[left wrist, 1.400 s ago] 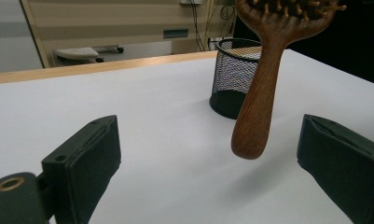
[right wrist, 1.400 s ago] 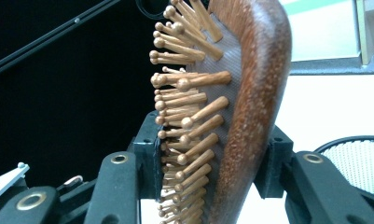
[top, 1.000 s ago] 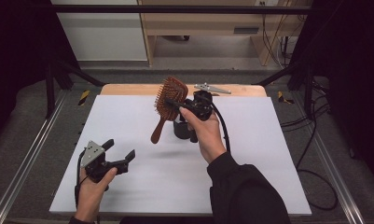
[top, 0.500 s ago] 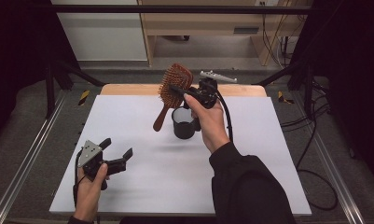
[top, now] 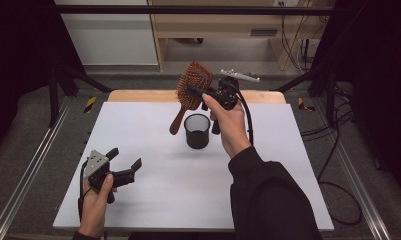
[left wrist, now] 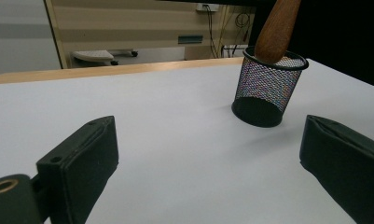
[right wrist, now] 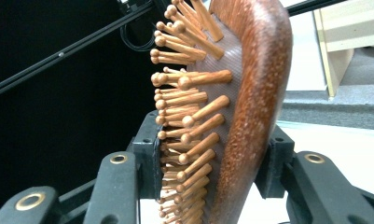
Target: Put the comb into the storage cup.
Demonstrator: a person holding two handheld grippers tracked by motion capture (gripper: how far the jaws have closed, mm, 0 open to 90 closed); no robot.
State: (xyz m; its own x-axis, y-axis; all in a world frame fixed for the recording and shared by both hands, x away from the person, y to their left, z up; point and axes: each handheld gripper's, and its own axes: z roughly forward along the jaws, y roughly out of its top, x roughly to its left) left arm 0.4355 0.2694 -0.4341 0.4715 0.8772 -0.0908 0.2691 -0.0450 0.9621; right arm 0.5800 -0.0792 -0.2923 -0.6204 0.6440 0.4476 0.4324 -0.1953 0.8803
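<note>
R gripper [top: 200,94] clamps hairbrush [top: 190,87] (handle over mesh cup [top: 197,131]).

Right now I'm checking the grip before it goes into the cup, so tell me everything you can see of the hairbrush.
The hairbrush is a reddish-brown wooden paddle brush with ball-tipped wooden pins set in a brown cushion. The right gripper is shut on its head, one jaw on the pin side, the other on the smooth back. It hangs tilted in the air, head up, its handle slanting down toward the black mesh cup. From the left gripper view the handle's tip appears at the cup's rim.
</note>
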